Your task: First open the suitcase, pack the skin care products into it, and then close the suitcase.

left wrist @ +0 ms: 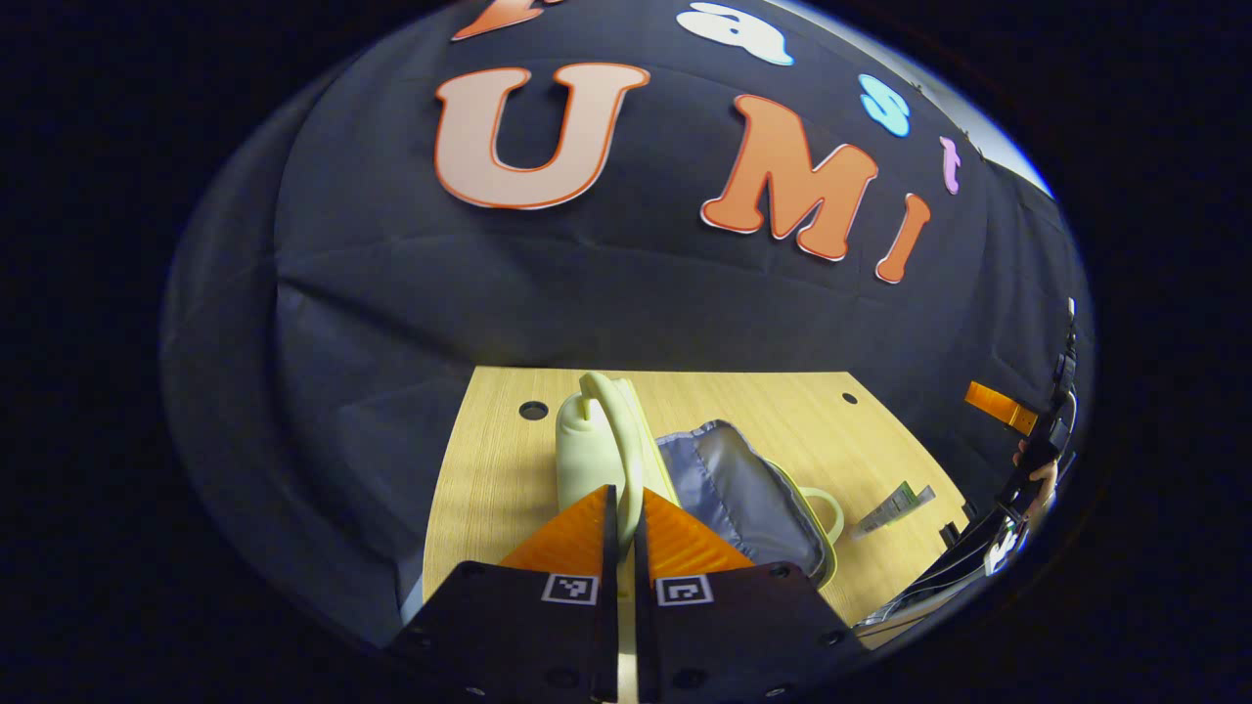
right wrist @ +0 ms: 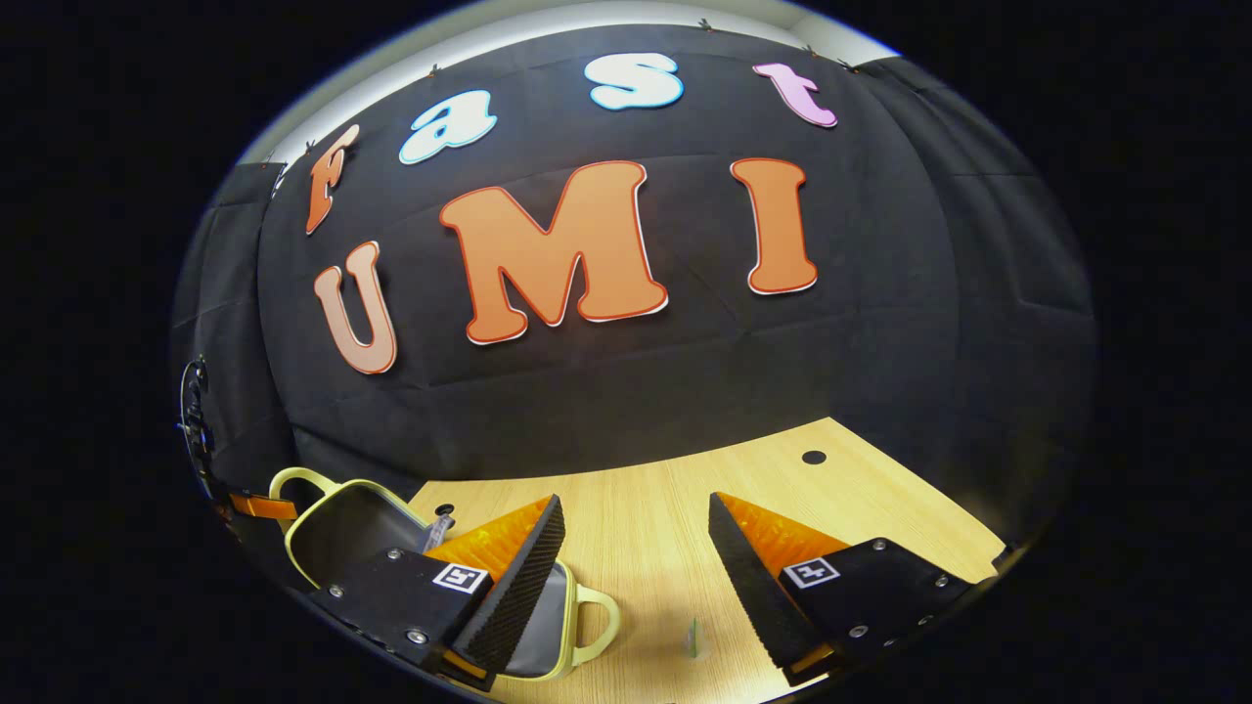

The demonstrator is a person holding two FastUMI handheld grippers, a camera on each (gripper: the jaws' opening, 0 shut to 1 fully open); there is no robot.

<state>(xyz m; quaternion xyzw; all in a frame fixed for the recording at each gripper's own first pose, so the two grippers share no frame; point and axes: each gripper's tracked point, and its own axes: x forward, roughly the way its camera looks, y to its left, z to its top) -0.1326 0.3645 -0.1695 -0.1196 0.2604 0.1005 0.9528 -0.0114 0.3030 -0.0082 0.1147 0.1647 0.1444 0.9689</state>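
While lid stands raised:
Left hand-held gripper point(left wrist: 626, 504): clamped on suitcase point(left wrist: 743, 489) lid rim.
Right hand-held gripper point(right wrist: 636, 548): wide, holding nothing.
Tube point(left wrist: 892, 508): desk point(left wrist: 489, 469), right edge.

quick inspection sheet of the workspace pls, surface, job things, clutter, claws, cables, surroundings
surface: pale wooden table with round holes.
job's things: pale green suitcase lies open, grey lining showing, lid raised; a tube lies on the table beside it.
clutter: nothing seen.
grippers: left claw shut on the lid's rim; right claw open above the table, near the suitcase handle.
cables: wires at the table's right edge in the left gripper view.
surroundings: black cloth booth wall.
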